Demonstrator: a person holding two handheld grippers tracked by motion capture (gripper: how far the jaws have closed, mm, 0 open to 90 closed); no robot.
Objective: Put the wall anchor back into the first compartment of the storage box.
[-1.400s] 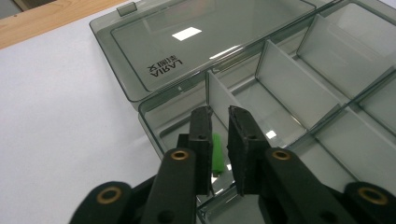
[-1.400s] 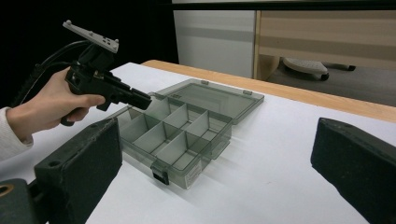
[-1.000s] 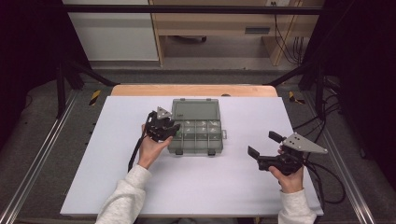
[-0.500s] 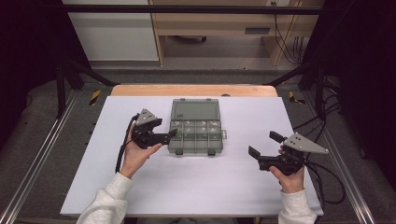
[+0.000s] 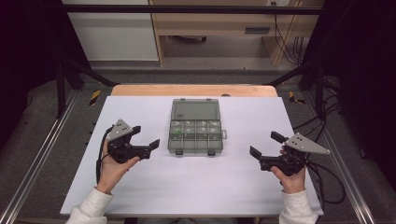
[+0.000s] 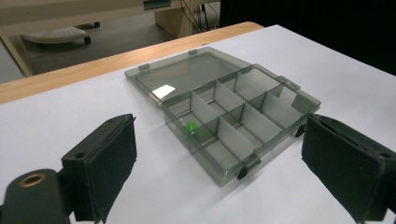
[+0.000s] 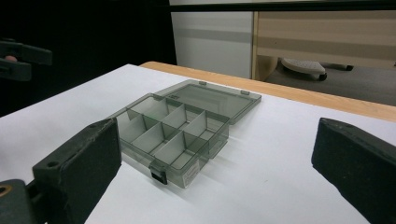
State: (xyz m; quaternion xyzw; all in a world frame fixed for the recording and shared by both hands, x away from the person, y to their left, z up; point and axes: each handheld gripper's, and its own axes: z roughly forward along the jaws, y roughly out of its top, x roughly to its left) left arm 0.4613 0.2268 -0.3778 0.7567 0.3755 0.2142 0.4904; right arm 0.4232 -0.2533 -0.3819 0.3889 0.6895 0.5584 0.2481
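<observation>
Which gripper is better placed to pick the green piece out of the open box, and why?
Left, probably. The left gripper is open and sits close beside the box, on the side where the green piece lies. The right gripper, also open, is farther off across the table.

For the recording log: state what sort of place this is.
Probably a lab or workshop data-recording station, not a home: a white-topped table inside a dark metal frame, cables trailing over the floor, and a clear compartment box set out between two handheld grippers.
</observation>
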